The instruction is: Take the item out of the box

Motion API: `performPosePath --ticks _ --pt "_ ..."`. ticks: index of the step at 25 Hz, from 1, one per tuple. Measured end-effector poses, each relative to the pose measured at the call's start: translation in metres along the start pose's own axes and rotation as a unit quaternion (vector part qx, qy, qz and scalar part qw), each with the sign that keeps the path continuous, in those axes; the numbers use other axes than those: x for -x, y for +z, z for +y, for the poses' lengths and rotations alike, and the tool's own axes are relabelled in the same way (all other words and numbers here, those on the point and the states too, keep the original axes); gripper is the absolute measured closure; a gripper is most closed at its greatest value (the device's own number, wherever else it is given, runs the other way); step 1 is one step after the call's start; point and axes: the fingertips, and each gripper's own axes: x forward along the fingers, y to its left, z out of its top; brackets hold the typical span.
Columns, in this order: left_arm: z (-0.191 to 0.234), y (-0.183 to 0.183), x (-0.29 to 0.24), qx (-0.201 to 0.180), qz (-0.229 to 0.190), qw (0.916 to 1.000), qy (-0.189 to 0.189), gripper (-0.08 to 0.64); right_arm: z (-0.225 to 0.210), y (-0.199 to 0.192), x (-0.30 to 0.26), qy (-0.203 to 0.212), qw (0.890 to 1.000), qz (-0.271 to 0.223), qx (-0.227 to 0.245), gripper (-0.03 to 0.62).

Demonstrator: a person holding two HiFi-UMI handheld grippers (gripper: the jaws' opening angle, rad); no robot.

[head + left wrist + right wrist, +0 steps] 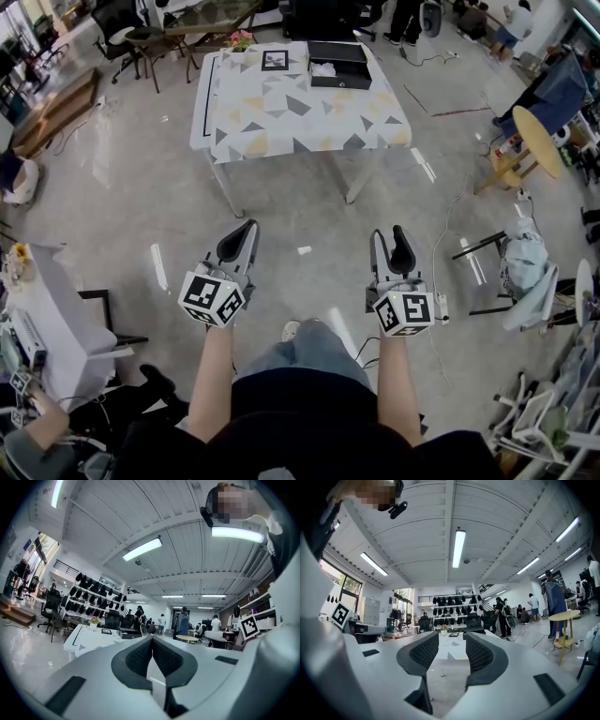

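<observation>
A black box [339,64] stands open on the far right part of a table [300,117] covered with a triangle-patterned cloth. A white item [323,68] lies inside the box. Both grippers are held level over bare floor, well short of the table. My left gripper [248,227] has its jaws together with nothing between them, and its pads meet at the tip in the left gripper view [151,639]. My right gripper [387,234] stands open and empty, with the table [451,645] showing far off through the gap [452,635]. The left gripper view shows the box [130,633] small and distant.
A square marker card [275,60] and a pot of flowers [241,39] share the table. A round wooden table [536,141] and chairs stand at the right, a white cabinet [47,319] at the left. People stand in the background. Cables and a power strip [441,306] lie on the floor.
</observation>
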Motion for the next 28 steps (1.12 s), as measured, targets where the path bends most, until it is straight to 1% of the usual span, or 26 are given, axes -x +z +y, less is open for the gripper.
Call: performPosePath --ticks 7,15,21,24,28 --pt "0.012 -0.001 -0.001 -0.002 0.005 1.0 -0.003 0.54 -0.007 -0.003 -0.006 -0.018 1.0 -0.003 -0.01 0.428" --pt "0.029 0.004 -0.02 -0.005 -0.003 1.0 0.0 0.54 -0.022 0.003 -0.03 -0.025 1.0 -0.01 -0.002 0.428" --pt "0.046 0.008 -0.055 -0.008 -0.008 0.9999 0.003 0.54 -0.039 0.009 -0.067 -0.021 1.0 -0.017 0.001 0.428" --pt "0.059 0.01 -0.08 -0.009 -0.009 0.9999 0.004 0.54 -0.05 0.01 -0.094 -0.016 1.0 -0.019 0.002 0.428" --pt "0.084 0.009 -0.12 -0.002 -0.01 0.9998 0.015 0.54 -0.07 0.009 -0.14 -0.008 1.0 -0.017 0.0 0.428"
